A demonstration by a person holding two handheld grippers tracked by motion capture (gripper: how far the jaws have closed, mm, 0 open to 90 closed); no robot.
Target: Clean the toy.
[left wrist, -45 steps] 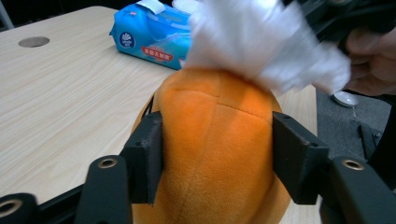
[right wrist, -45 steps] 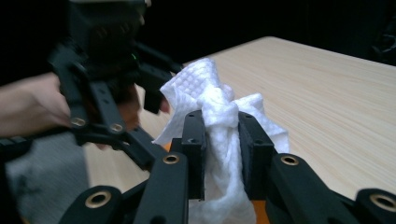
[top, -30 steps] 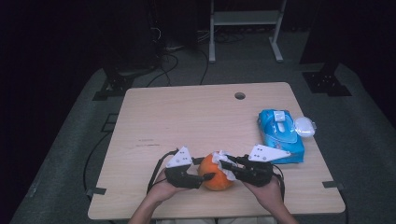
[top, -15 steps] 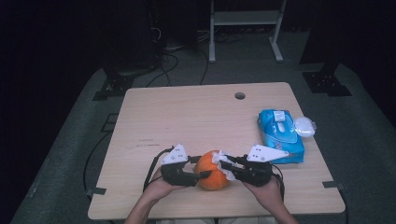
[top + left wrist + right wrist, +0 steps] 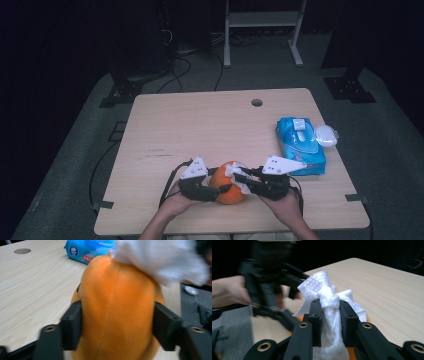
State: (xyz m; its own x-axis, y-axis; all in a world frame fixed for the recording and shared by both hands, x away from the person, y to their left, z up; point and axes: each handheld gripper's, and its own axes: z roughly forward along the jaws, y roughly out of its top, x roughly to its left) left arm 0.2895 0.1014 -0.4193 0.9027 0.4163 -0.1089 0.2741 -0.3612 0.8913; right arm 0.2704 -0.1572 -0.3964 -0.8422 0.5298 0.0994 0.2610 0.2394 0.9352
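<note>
We see the left hand-held gripper (image 5: 117, 322) clamped around the orange toy (image 5: 117, 310), jaws just easing wider, near the table (image 5: 200, 125) edge. The right hand-held gripper (image 5: 331, 315) pinches a white wipe (image 5: 329, 305), hiding the toy's top.

1. The orange toy (image 5: 117, 315) looks like soft, matt plush.
2. The white wipe (image 5: 329, 312) on top of the toy is embossed, waffle-textured cloth-like paper.
3. Table (image 5: 200, 130) is pale matt wood grain.
4. Wipes pack (image 5: 299, 145), right of the toy, is glossy blue plastic.

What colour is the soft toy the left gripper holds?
Orange; the soft toy shows it best in the left gripper view.
</note>
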